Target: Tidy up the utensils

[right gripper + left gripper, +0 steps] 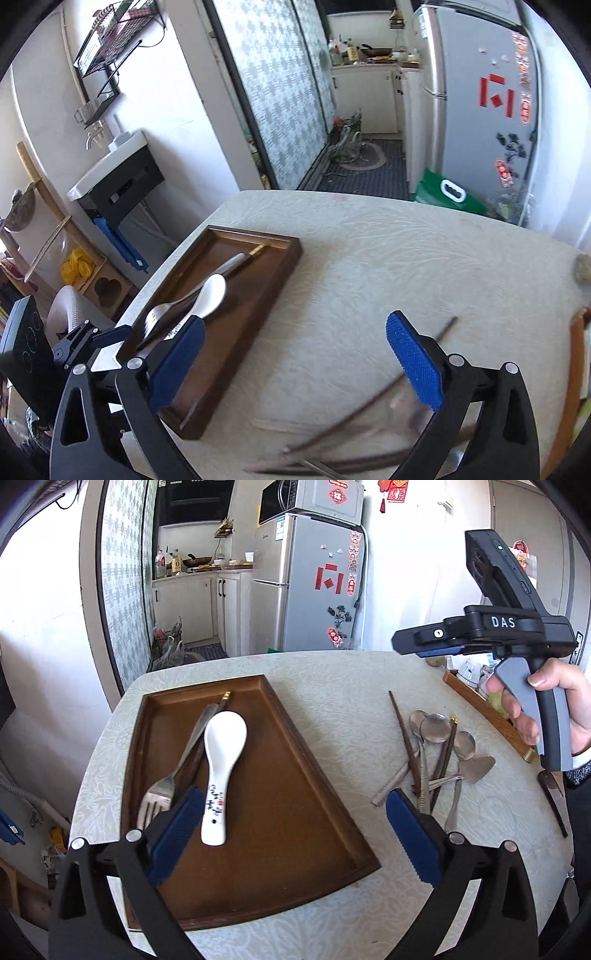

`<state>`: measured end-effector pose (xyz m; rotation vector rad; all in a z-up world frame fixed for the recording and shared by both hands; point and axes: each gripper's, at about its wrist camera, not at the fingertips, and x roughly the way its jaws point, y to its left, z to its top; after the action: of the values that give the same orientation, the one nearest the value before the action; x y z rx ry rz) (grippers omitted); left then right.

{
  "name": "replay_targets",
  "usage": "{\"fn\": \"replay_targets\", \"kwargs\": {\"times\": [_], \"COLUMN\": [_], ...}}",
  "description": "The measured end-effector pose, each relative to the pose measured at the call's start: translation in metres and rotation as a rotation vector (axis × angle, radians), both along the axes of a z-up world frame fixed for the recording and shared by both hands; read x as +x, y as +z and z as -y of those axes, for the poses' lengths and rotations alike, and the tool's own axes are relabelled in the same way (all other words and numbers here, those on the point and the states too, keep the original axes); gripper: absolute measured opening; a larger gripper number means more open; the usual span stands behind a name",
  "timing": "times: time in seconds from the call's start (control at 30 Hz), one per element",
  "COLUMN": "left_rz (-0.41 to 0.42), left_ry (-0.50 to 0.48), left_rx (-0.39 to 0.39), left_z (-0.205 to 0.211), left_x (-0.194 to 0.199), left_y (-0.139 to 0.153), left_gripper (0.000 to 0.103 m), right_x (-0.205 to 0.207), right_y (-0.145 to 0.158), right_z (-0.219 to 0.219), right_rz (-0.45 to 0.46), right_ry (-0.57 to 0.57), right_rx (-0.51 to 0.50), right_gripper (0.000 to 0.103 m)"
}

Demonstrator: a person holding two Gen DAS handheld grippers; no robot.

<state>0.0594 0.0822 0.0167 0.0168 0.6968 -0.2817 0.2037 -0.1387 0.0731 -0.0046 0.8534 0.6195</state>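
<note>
A brown wooden tray [295,812] lies on the table; it also shows in the right wrist view [258,295]. In it lie a white ceramic spoon [223,760], a metal fork [162,794] and a dark chopstick [221,701]. A pile of metal spoons [436,731], chopsticks [404,738] and a small spatula [478,768] lies on the table to the right of the tray. My left gripper [291,827] is open and empty above the tray's near part. My right gripper [295,358] is open and empty, held above the pile, whose chopsticks [351,413] show blurred below it.
The table [332,679] has a pale patterned cloth and a rounded far edge. A second wooden tray [480,705] with glassware sits at the right edge. A dark knife-like tool [552,794] lies near the right hand. A fridge [314,590] and kitchen stand beyond.
</note>
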Motion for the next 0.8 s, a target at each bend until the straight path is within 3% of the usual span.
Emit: {"fn": "replay_targets", "kwargs": {"times": [0.23, 0.4, 0.57, 0.73, 0.8], "left_rz": [0.004, 0.005, -0.015, -0.026, -0.030], "left_ry": [-0.115, -0.208, -0.241, -0.265, -0.278], "left_rx": [0.031, 0.078, 0.095, 0.089, 0.100], "left_z": [0.060, 0.100, 0.121, 0.128, 0.131], "left_x": [0.000, 0.000, 0.008, 0.014, 0.014], "left_y": [-0.006, -0.018, -0.028, -0.033, -0.036], "left_gripper": [0.100, 0.100, 0.100, 0.100, 0.100], "right_x": [-0.014, -0.013, -0.007, 0.005, 0.006], "right_y": [-0.020, -0.041, -0.059, -0.083, -0.088], "right_z": [0.081, 0.105, 0.106, 0.105, 0.105], "right_rz": [-0.030, -0.050, -0.092, -0.160, -0.173], "right_ry": [-0.111, -0.123, -0.103, -0.104, -0.104], "right_rx": [-0.001, 0.005, 0.009, 0.014, 0.029], "right_gripper": [0.099, 0.099, 0.077, 0.062, 0.060]}}
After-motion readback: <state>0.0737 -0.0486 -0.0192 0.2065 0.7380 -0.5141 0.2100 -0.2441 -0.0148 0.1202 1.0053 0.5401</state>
